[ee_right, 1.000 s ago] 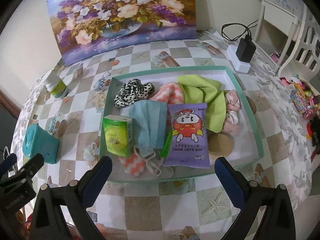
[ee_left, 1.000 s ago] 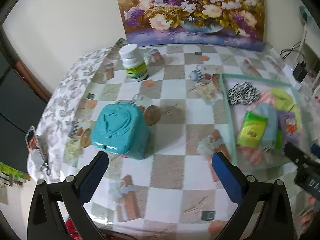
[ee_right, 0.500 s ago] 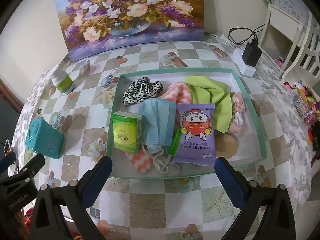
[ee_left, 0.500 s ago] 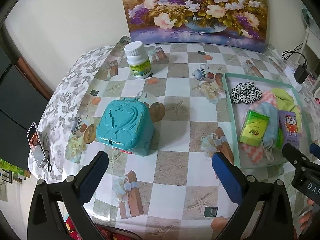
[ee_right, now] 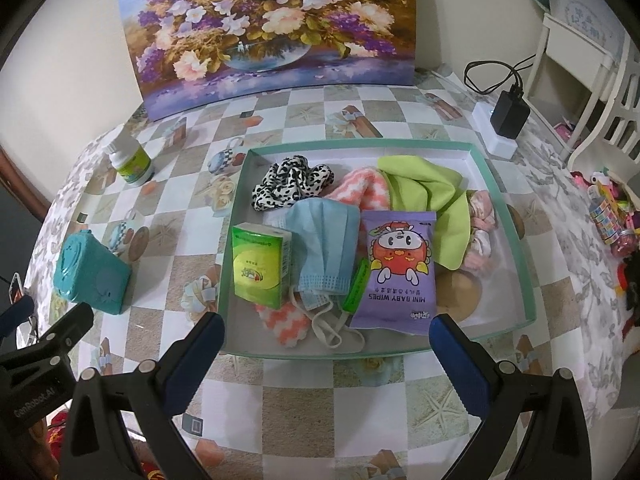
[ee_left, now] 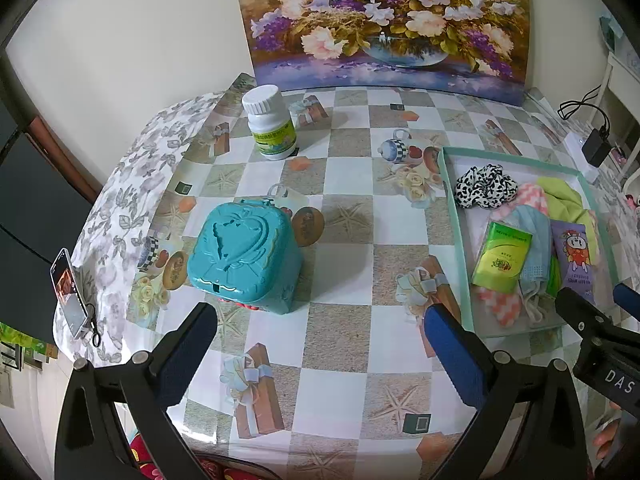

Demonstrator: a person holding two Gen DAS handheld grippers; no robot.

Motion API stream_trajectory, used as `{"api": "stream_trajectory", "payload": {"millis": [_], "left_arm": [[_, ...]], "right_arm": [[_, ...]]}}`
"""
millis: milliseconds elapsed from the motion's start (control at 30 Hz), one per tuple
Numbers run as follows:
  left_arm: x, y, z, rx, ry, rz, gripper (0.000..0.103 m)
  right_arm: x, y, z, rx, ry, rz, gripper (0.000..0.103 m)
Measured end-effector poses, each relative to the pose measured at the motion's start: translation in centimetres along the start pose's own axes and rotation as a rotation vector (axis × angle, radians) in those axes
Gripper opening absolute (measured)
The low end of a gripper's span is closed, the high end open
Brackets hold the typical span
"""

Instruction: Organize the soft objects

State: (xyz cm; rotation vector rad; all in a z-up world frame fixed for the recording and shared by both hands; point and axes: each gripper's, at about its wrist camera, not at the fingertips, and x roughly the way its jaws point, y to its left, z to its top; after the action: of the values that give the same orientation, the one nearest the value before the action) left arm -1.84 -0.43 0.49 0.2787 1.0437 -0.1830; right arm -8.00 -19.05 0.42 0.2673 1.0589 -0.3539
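as both cameras pull back – left gripper [ee_left: 316, 320], right gripper [ee_right: 326, 332] jaws apart, empty – tray [ee_right: 520, 240] contents unmoved.

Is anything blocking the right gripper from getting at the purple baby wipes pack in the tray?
Nothing visible. The right gripper is open just short of the tray; the wipes pack lies on top, uncovered.

Home room: patterned tablecloth [ee_left: 352, 364], flower painting [ee_right: 272, 20] against wall, white chair [ee_right: 592, 80], toys [ee_right: 608, 216] nearby.
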Motion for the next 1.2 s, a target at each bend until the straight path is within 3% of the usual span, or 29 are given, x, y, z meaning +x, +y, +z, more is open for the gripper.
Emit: {"api": "stream_trajectory", "payload": {"millis": [1200], "left_arm": [[0.48,0.27,-0.06,-0.01,0.025,-0.007,0.103]], "right_arm": [[0.17,0.33,-0.03,-0.016,0.003,-0.006,0.103]]}}
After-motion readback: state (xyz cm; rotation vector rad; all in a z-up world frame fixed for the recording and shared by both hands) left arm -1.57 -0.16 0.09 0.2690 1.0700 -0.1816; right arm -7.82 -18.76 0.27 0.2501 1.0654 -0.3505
